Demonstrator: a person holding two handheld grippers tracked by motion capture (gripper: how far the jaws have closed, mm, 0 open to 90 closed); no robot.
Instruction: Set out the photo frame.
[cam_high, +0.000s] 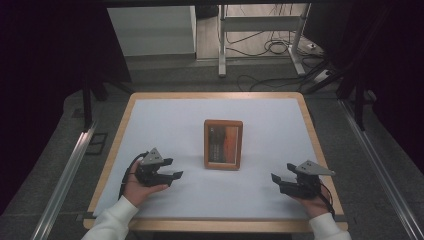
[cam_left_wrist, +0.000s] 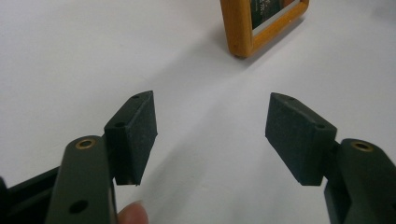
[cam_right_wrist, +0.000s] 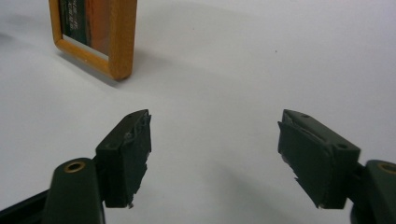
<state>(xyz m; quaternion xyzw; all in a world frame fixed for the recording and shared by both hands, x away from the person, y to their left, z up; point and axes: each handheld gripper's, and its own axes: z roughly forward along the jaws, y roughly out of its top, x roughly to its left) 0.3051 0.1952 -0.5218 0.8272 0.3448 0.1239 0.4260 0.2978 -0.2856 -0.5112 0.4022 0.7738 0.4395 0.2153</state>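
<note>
A wooden picture frame (cam_high: 223, 144) lies flat near the middle of the white counter (cam_high: 165, 125), between the two tools and well apart from each. The left tool (cam_high: 172, 168) rests low near the counter's near edge, its jaws spread apart with nothing between them. The right tool (cam_high: 276, 183) sits on the opposite side, its jaws likewise wide apart and empty, pointing toward the frame.
</note>
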